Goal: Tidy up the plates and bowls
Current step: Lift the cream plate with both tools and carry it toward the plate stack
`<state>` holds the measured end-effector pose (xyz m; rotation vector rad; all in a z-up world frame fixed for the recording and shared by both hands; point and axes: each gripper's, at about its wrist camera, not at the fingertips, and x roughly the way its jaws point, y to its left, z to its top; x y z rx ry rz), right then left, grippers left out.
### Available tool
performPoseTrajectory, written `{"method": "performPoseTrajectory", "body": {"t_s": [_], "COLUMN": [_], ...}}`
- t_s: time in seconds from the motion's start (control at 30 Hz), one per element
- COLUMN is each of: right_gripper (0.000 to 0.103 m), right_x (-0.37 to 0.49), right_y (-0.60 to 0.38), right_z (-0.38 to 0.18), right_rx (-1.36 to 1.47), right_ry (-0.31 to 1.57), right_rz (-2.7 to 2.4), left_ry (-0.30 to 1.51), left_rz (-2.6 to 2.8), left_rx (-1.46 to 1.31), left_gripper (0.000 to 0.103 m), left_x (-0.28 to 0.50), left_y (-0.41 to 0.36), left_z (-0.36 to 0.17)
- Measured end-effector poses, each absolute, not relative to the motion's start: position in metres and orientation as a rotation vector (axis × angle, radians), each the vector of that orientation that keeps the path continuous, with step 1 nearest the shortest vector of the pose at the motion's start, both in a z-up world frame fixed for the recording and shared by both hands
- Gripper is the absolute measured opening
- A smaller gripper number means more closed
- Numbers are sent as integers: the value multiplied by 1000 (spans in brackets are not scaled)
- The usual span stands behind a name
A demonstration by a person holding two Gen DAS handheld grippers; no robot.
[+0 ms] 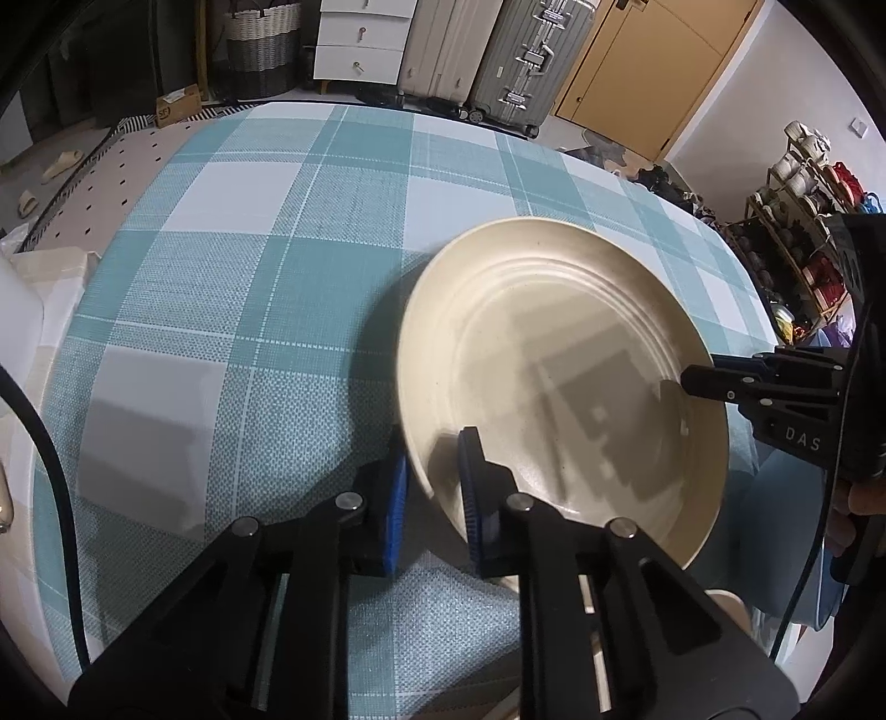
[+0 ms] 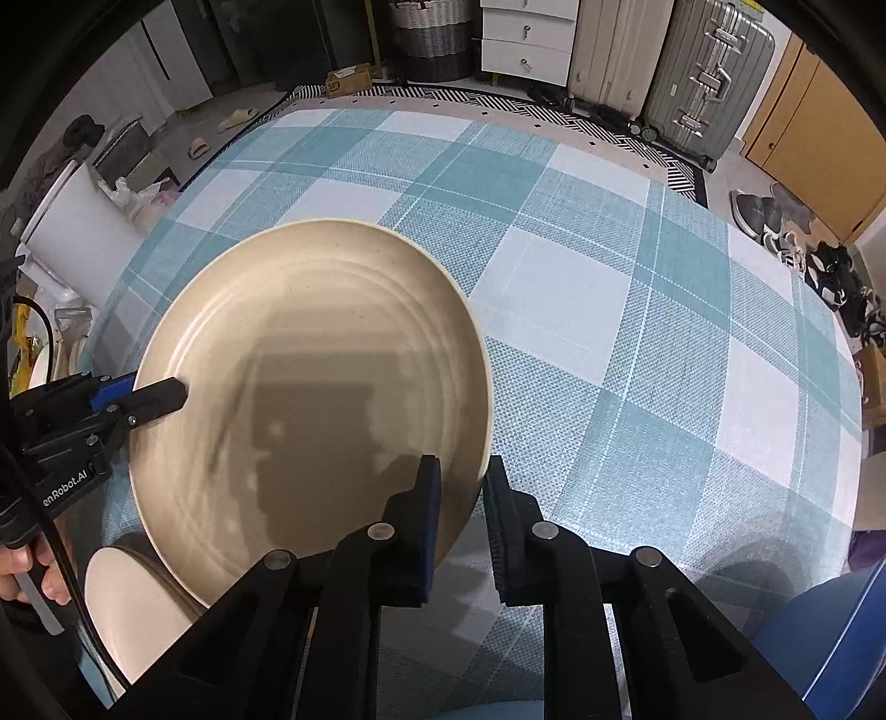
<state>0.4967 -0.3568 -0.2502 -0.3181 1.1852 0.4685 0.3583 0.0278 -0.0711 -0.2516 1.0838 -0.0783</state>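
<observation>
A cream plate [image 1: 559, 376] with ringed grooves is held above the checked tablecloth [image 1: 249, 288], tilted. My left gripper [image 1: 434, 493] is shut on its near-left rim, one pad inside the plate and one outside. My right gripper [image 2: 462, 515] is shut on the plate's [image 2: 310, 387] opposite rim in the same way. Each gripper shows in the other's view, the right gripper [image 1: 698, 382] at the plate's right edge and the left gripper [image 2: 166, 396] at its left edge. A second cream dish [image 2: 133, 609] lies below the plate at the table's near edge.
The teal and white checked tablecloth [image 2: 637, 310] covers the table. Beyond the far edge stand suitcases [image 2: 703, 77], a white drawer unit [image 2: 526, 39] and a woven basket [image 2: 432, 39]. A white bin [image 2: 83, 232] stands off the left side. A shoe rack [image 1: 803, 232] is at the right.
</observation>
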Motion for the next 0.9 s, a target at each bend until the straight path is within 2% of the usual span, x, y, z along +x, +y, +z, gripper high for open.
{"method": "performPoseTrajectory", "body": {"t_s": [0.9], "right_gripper": [15], "right_x": [482], "right_y": [-362], "right_z": [-235], "right_rx": [-302], "right_ry": [1127], "right_rz": [467], "left_ry": [1025], "left_rz": [-73], "left_rx": [-242], "left_gripper": [14], "left_x": [347], "left_y": [27], "left_z": [-50]}}
